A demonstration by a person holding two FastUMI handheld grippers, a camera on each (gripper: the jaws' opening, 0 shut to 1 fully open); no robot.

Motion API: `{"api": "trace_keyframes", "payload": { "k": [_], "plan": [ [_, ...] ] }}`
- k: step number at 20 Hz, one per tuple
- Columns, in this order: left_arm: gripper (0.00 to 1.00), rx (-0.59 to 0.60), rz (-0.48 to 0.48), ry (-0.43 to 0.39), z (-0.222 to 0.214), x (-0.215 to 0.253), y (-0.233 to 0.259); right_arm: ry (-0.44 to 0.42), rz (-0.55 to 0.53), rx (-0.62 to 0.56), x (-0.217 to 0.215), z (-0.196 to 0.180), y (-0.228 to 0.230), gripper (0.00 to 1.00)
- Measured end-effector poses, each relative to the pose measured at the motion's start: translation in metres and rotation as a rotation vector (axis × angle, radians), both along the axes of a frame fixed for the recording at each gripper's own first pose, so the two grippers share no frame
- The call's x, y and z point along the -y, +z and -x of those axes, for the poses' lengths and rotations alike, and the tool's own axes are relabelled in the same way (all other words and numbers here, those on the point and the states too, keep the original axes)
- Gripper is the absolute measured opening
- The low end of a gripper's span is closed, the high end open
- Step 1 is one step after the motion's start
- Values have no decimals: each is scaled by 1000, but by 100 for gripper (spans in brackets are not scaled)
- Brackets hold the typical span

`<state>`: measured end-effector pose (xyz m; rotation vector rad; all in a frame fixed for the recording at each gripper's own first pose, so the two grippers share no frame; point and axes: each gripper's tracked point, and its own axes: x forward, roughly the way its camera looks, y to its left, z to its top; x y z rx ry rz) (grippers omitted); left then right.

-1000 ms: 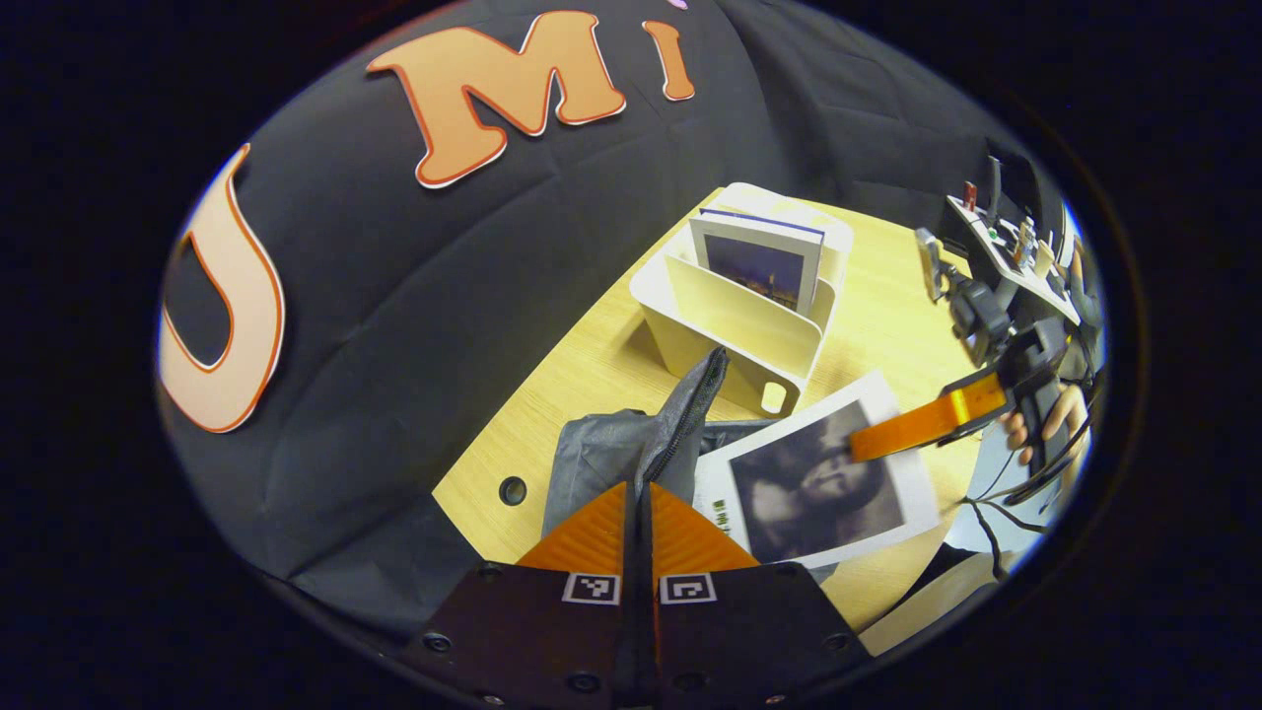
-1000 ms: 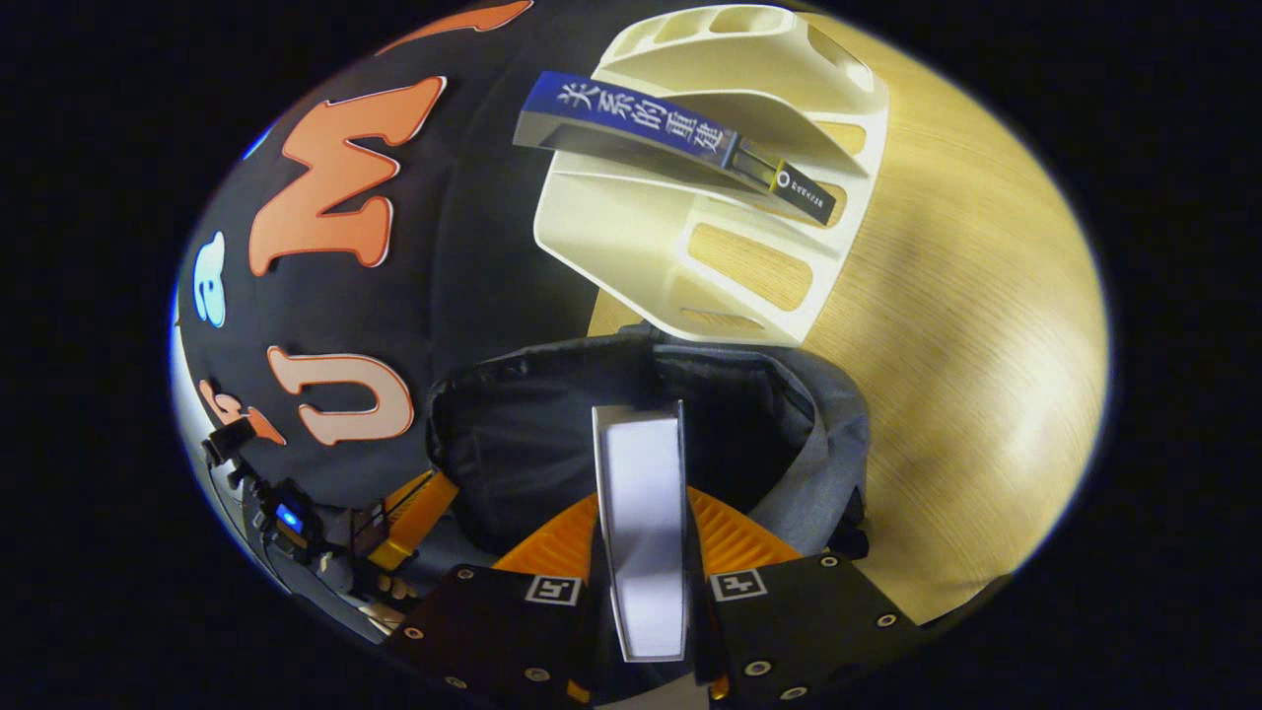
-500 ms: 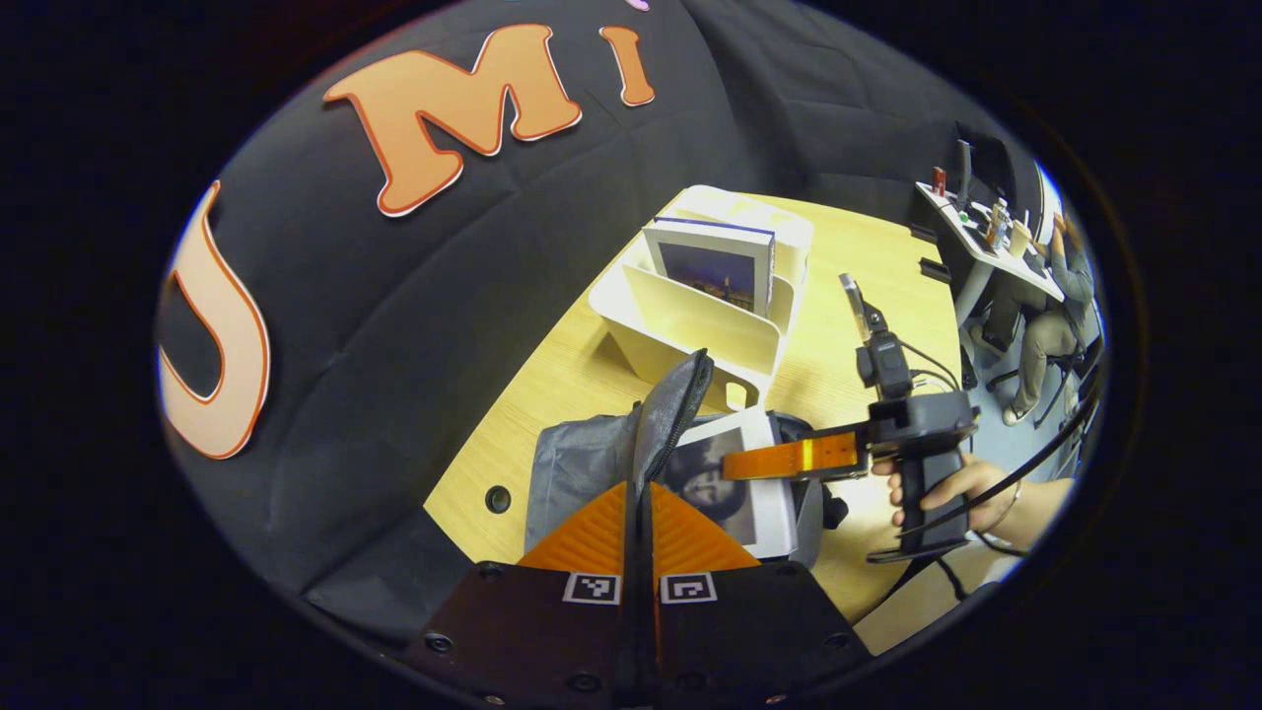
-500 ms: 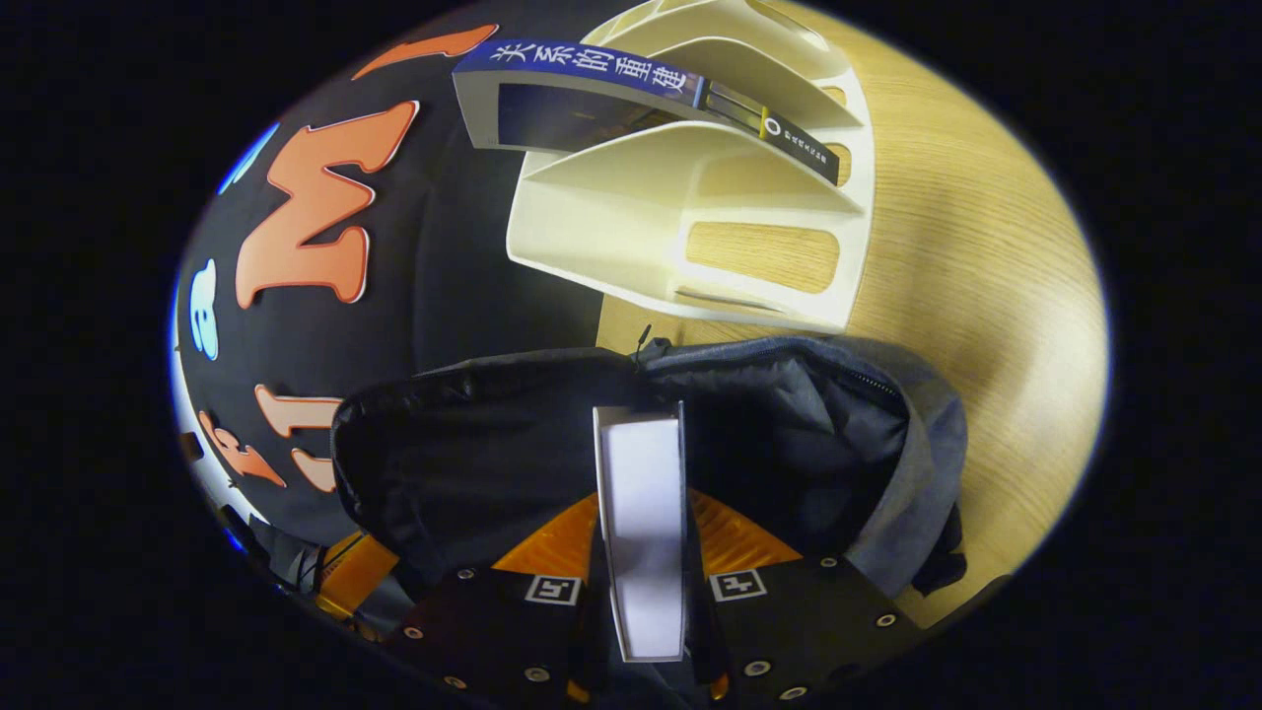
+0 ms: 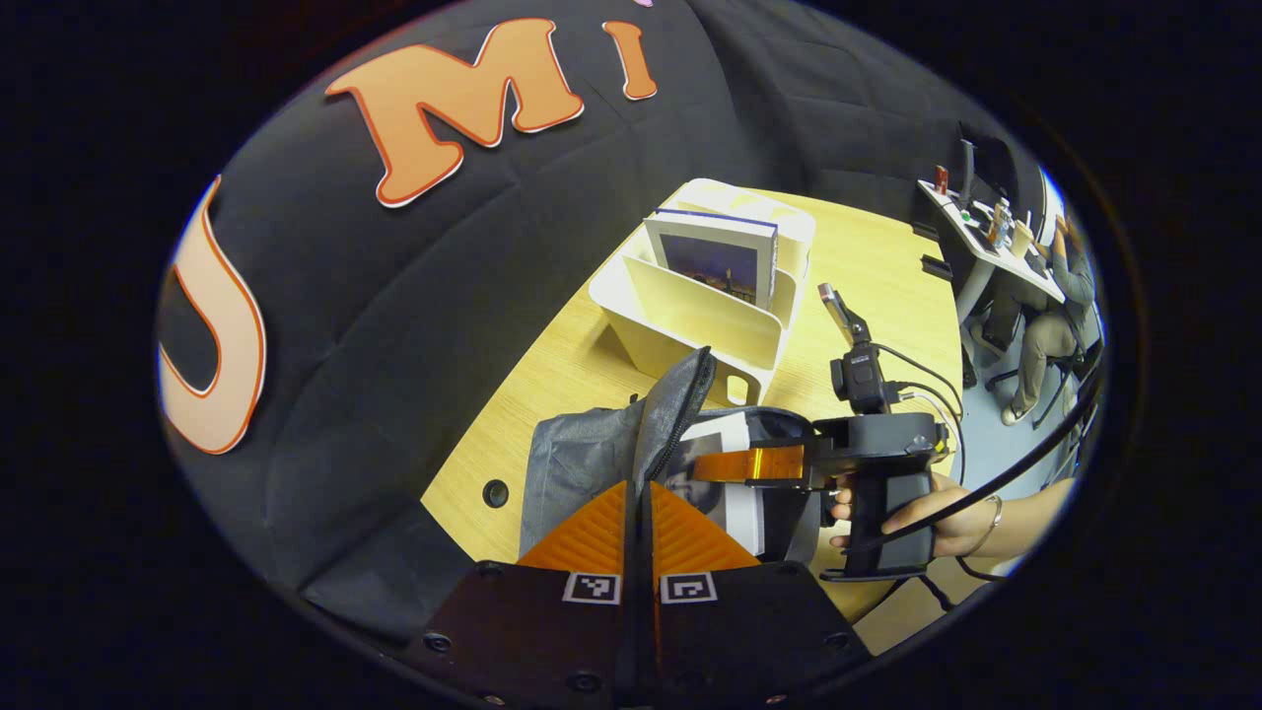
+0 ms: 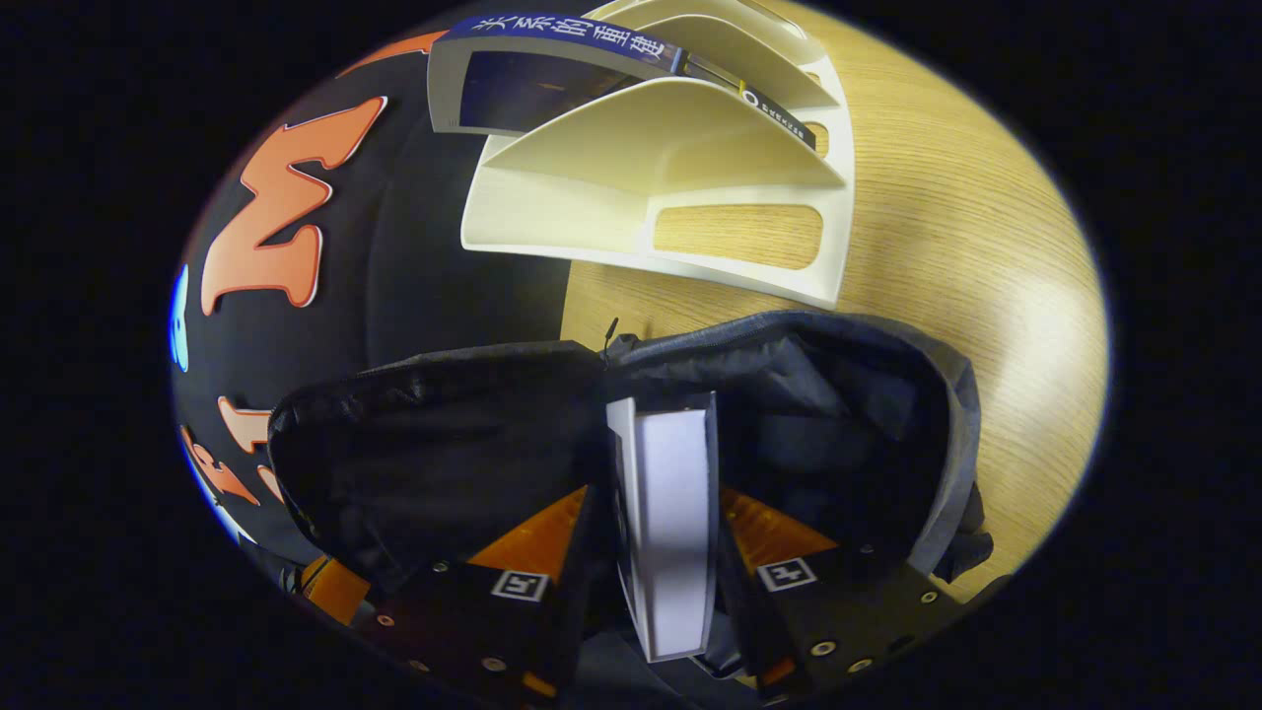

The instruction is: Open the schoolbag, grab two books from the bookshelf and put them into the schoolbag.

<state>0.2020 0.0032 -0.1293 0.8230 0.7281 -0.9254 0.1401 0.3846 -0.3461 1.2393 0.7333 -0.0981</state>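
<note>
Left gripper [image 5: 639, 493] pinches the bag [image 6: 838, 394] rim; right gripper [image 6: 656, 523] has spread, book [image 6: 670, 523] loose between them; if the rim sags, the book could snag

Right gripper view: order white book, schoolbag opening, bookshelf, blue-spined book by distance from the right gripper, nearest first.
1. White book, between the right gripper fingers.
2. Schoolbag opening, around the book.
3. Bookshelf, on the table beyond the bag.
4. Blue-spined book, standing in a farther slot.
</note>
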Motion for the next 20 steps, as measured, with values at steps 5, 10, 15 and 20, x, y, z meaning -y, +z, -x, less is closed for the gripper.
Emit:
{"api": "trace_keyframes", "payload": {
  "k": [5, 10, 15, 20],
  "plan": [
    [1, -50, 55, 32, 0, 0, -7, 74, 56, -41, 17, 34, 14, 97],
    [1, -81, 86, 43, 4, -13, -16, 136, 243, -45, 93, 76, 42, 98],
    [1, -102, 132, 66, 3, -15, -21, 134, 432, -50, 171, 104, 100, 98],
    [1, -119, 159, 73, 5, -17, -27, 149, 627, -55, 224, 107, 169, 98]
  ]
}}
